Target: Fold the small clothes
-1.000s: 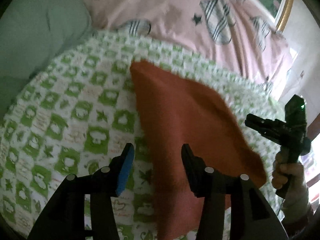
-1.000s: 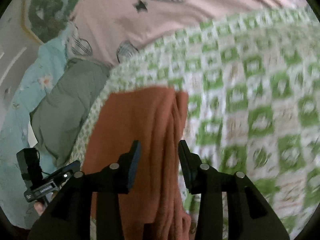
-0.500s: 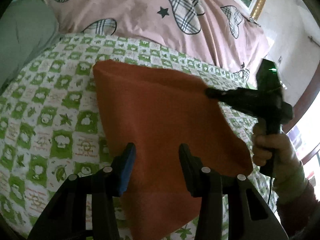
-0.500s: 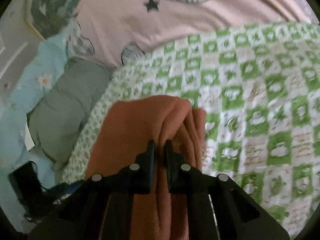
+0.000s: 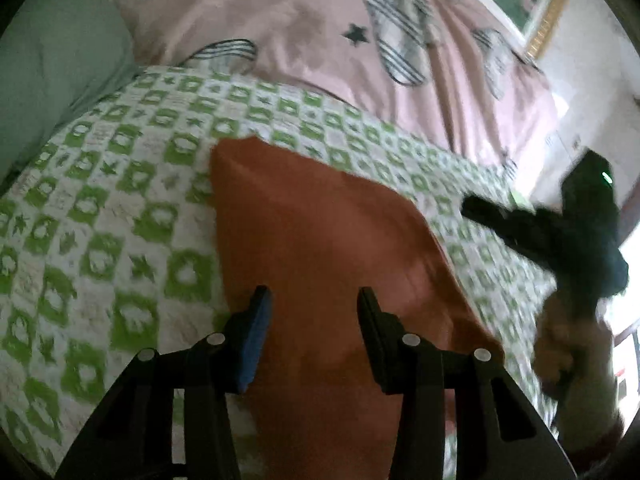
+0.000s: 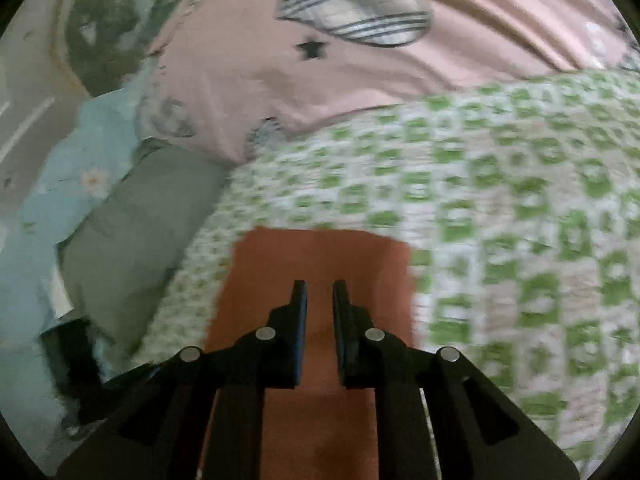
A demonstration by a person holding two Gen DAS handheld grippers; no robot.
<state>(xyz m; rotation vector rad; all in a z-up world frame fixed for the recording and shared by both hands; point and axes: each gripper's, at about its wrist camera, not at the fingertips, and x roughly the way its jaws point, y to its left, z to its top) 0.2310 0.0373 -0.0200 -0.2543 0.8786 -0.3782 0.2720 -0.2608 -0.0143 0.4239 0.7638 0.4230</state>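
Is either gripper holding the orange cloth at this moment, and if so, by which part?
Nothing is held. The left gripper is wide open above the orange cloth; the right gripper has a narrow empty gap.

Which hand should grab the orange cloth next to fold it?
Probably the left. The left tool is wide open right over the orange cloth. The right tool is off to the side, over the green checked blanket, and its gap is narrow.

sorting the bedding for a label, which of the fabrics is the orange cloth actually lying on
The orange cloth lies on the green-and-white checked quilt. The pink cover with plaid hearts sits beyond it, and the grey-green pillow lies off to one side; neither touches the cloth.
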